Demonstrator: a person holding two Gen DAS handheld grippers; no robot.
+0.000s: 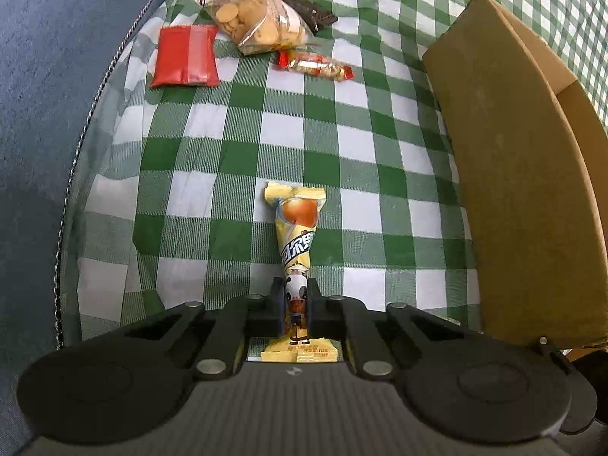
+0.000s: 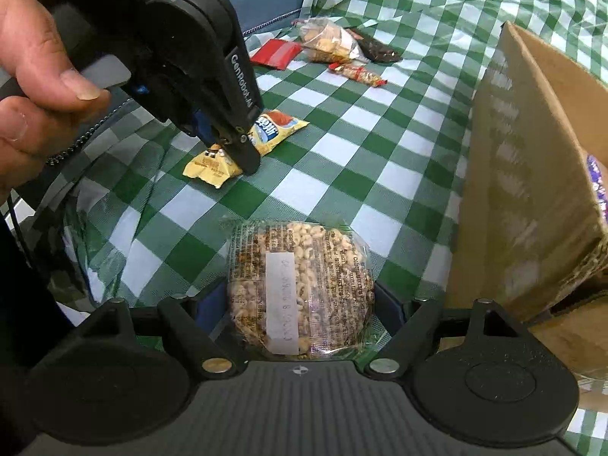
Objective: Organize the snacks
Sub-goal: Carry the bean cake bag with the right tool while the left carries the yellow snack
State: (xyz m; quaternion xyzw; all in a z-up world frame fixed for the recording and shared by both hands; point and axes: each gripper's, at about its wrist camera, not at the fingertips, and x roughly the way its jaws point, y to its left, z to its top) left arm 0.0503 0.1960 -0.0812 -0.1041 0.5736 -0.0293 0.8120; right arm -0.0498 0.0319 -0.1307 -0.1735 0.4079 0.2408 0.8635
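Observation:
My left gripper [image 1: 295, 296] is shut on a long yellow snack packet [image 1: 298, 224] that lies on the green checked cloth; it also shows in the right wrist view [image 2: 266, 133], pinched by the left gripper [image 2: 243, 159]. My right gripper [image 2: 300, 304] is closed around a round clear-wrapped puffed-grain cake [image 2: 300, 285] with a white label, low over the cloth. A cardboard box [image 1: 524, 174] stands to the right, also in the right wrist view [image 2: 532, 174].
Farther back lie a red packet [image 1: 186, 57], a clear bag of biscuits [image 1: 254, 22], a dark wrapper [image 1: 304, 3] and a small red-ended candy packet [image 1: 315, 66]. A blue cushion edge [image 1: 45, 114] runs along the left. A hand [image 2: 34, 72] holds the left gripper.

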